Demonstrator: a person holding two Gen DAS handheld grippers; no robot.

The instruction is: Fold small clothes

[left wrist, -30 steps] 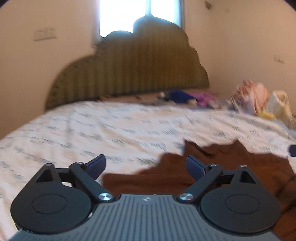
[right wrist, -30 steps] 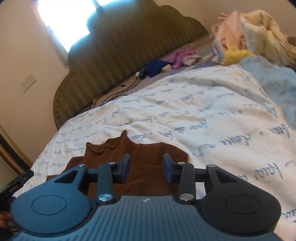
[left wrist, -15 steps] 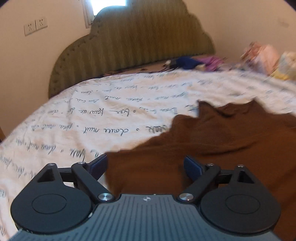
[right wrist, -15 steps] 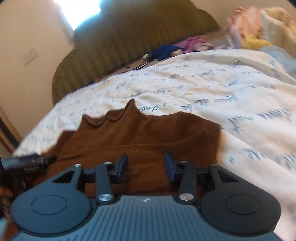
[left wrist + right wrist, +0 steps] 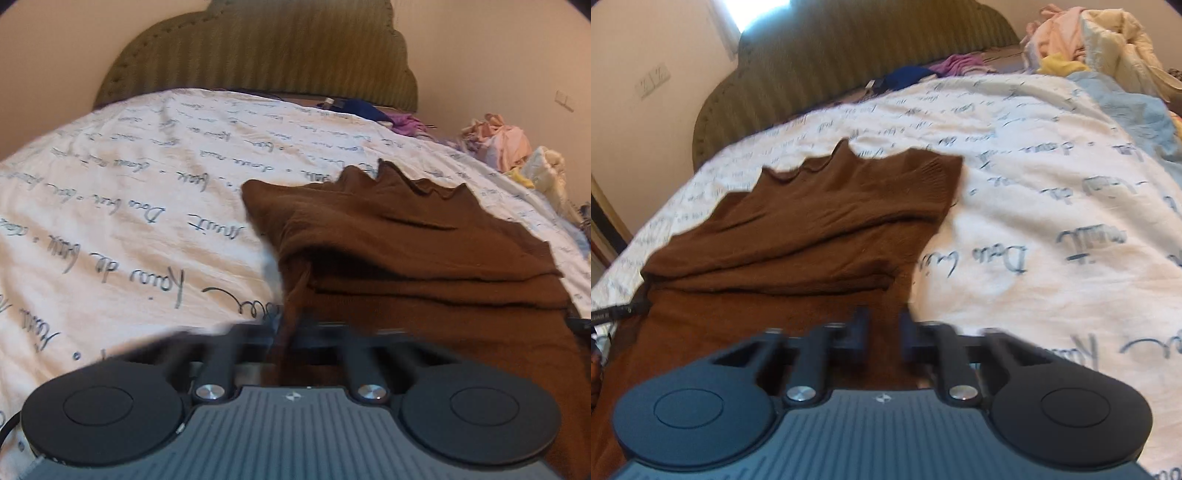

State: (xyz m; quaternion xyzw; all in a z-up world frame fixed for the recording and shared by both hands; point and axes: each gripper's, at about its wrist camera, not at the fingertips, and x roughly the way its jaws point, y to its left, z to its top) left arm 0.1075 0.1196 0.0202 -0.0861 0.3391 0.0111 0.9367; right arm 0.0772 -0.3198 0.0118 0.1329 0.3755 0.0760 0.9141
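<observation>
A brown knit garment (image 5: 406, 240) lies folded over on the white bed cover (image 5: 129, 203), its wavy hem toward the headboard. In the left wrist view my left gripper (image 5: 290, 328) sits at the garment's near left edge, jaws closing, with a bunch of brown cloth pinched between them. In the right wrist view the same garment (image 5: 831, 221) spreads out to the left. My right gripper (image 5: 884, 332) is at its near right edge, blurred, jaws closing around a ridge of the cloth.
A green padded headboard (image 5: 258, 55) stands at the far end. Dark blue and purple clothes (image 5: 908, 75) lie by it. A pile of pink, yellow and cream laundry (image 5: 1089, 37) and a light blue blanket (image 5: 1126, 107) occupy the far right.
Both grippers came forward and down to the garment's near edge. Their jaws, wide before, have closed on the brown cloth, which now bunches up between them.
</observation>
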